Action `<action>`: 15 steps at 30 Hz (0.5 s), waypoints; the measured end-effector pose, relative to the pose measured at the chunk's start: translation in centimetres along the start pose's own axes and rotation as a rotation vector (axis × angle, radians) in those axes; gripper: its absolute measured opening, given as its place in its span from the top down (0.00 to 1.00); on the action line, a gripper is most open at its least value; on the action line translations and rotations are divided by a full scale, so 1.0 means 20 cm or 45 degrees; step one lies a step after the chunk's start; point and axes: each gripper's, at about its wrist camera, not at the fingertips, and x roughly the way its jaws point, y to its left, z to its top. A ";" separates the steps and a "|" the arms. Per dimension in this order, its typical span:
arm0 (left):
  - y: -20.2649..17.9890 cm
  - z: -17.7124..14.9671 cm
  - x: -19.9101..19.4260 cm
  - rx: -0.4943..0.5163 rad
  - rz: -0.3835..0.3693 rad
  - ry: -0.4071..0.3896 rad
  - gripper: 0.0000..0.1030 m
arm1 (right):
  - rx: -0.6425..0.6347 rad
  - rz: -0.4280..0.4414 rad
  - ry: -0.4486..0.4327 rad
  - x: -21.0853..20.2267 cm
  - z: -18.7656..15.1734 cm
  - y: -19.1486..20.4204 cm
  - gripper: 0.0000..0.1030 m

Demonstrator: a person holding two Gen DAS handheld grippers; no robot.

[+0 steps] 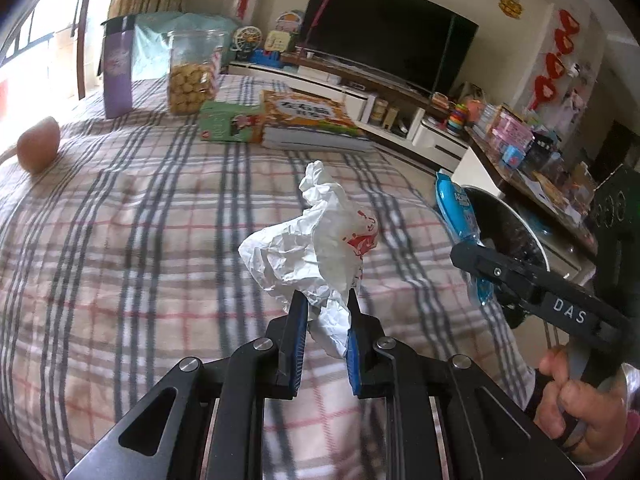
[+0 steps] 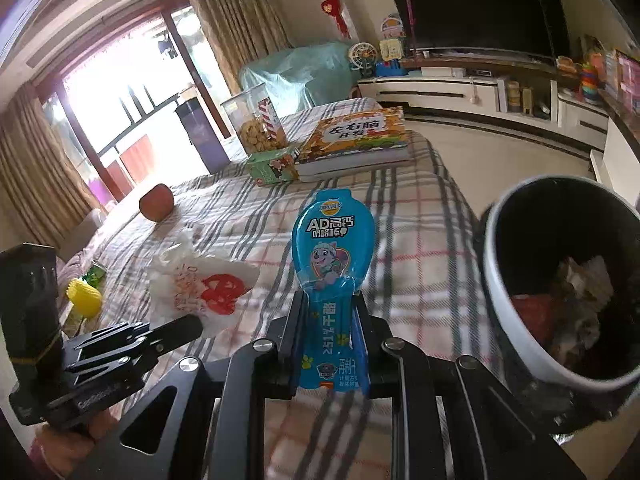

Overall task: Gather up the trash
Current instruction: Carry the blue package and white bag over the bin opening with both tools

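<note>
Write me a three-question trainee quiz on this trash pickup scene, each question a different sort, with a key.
1. True or false: the left hand-held gripper is shut on the crumpled white paper wrapper.
2. Multiple choice: what does the right hand-held gripper hold? A) an apple B) a blue snack wrapper C) a book
3. Fill in: in the right wrist view, the trash bin stands to the ___ of the blue snack wrapper.

Key: 1 true; 2 B; 3 right. The apple and the book lie untouched on the plaid cloth.
</note>
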 end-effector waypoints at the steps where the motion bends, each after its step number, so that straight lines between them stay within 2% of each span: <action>1: -0.02 0.00 0.00 0.010 -0.003 0.001 0.85 | 0.009 -0.002 -0.004 -0.02 -0.01 -0.01 0.80; 15: -0.27 0.01 0.04 0.136 -0.053 0.027 0.85 | 0.093 -0.018 -0.069 -0.24 -0.08 -0.18 0.80</action>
